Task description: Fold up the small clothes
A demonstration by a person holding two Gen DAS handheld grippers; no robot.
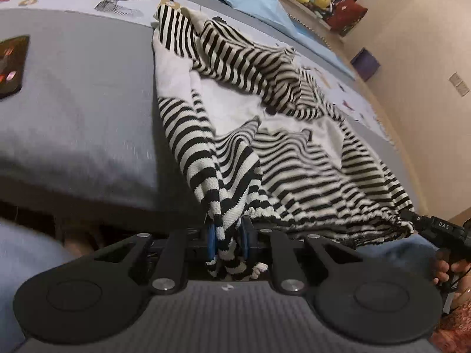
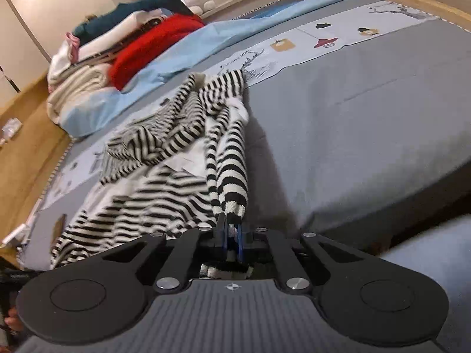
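Both my grippers pinch the striped knit garment (image 1: 265, 135): left gripper (image 1: 228, 235) and right gripper (image 2: 234, 235) each clamp a hem corner (fabric bunched between the pads), the rest trailing over the grey bedspread (image 1: 82, 103).

The grey quilted bed cover (image 2: 353, 123) lies bare and open to the right of the crumpled black-and-white striped knit garment (image 2: 164, 158). At the far left, a pile of folded red, cream and teal clothes (image 2: 123, 56) and a light blue sheet (image 2: 182, 56) block passage.
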